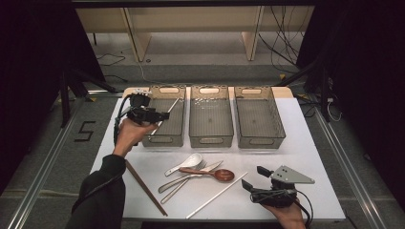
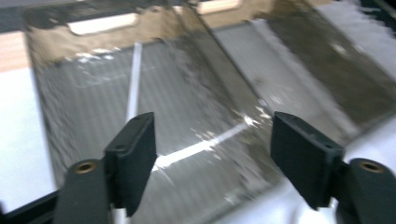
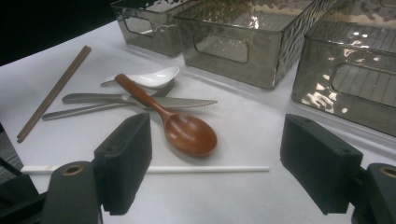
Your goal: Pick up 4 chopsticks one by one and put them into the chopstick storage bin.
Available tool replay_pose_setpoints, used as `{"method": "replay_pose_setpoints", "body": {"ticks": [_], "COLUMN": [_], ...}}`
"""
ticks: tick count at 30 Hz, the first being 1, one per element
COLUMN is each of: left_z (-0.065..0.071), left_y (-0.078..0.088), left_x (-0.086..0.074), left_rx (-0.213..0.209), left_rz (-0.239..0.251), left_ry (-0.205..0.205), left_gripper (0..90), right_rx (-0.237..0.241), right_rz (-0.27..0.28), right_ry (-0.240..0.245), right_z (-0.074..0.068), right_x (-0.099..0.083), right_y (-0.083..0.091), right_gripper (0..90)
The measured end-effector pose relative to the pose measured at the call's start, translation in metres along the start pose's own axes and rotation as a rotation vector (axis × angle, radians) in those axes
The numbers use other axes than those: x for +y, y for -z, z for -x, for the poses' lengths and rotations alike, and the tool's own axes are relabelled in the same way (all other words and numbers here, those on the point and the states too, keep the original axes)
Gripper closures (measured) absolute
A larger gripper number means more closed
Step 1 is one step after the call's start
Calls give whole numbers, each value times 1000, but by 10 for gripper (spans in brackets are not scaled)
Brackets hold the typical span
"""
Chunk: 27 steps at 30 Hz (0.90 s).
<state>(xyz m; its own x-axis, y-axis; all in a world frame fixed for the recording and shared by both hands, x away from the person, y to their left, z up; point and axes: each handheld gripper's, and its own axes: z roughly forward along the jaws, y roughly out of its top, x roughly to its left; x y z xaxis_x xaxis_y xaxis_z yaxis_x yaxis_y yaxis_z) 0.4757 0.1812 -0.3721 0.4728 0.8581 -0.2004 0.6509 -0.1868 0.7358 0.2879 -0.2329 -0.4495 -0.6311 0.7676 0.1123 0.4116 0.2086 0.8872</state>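
Observation:
My left gripper (image 1: 154,115) hovers over the left grey bin (image 1: 164,140), jaws open and empty. In the left gripper view the gripper (image 2: 212,126) looks down into that bin (image 2: 60,116), where a white chopstick (image 2: 133,79) lies lengthwise. A second white streak (image 2: 201,147) crosses the floor, too blurred to identify. My right gripper (image 1: 253,177) rests near the table's front right, open and empty. In the right gripper view the gripper (image 3: 217,130) faces a wooden spoon (image 3: 187,133) and a white chopstick (image 3: 196,169).
A white ceramic spoon (image 1: 188,161), a fork and a knife (image 3: 177,101) lie piled in the middle of the white table (image 1: 310,157). Brown chopsticks (image 1: 145,188) lie at front left. The middle bin (image 1: 211,140) and right bin (image 1: 260,141) stand behind.

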Motion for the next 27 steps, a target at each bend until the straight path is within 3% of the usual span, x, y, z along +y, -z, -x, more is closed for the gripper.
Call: {"method": "replay_pose_setpoints", "body": {"ticks": [7, 10, 12, 14, 20, 22, 27], "left_z": [32, 47, 60, 74, 104, 113, 125], "left_y": [12, 11, 10, 7, 0, -1, -9], "left_x": [-29, -36, -44, -52, -70, -74, -86], "left_rx": [-70, -67, -88, -76, -123, -133, -140], "left_rz": [2, -44, -59, -111, -202, -210, -265], "left_ry": [-19, -68, -79, -125, -165, -171, -207], "left_gripper": [230, 223, 225, 221, 208, 208, 194], "right_rx": [-9, -12, -15, -20, -26, -27, -30], "right_rz": [3, 7, 8, 12, 11, 12, 11], "right_ry": [-7, -9, -8, -5, 2, 3, 6], "right_z": [2, 2, 3, 3, 3, 3, 3], "right_x": [1, 2, 2, 3, 3, 3, 3], "right_y": [1, 2, 3, 3, 4, 4, 3], "right_gripper": [259, 259, 259, 259, 259, 259, 259]}}
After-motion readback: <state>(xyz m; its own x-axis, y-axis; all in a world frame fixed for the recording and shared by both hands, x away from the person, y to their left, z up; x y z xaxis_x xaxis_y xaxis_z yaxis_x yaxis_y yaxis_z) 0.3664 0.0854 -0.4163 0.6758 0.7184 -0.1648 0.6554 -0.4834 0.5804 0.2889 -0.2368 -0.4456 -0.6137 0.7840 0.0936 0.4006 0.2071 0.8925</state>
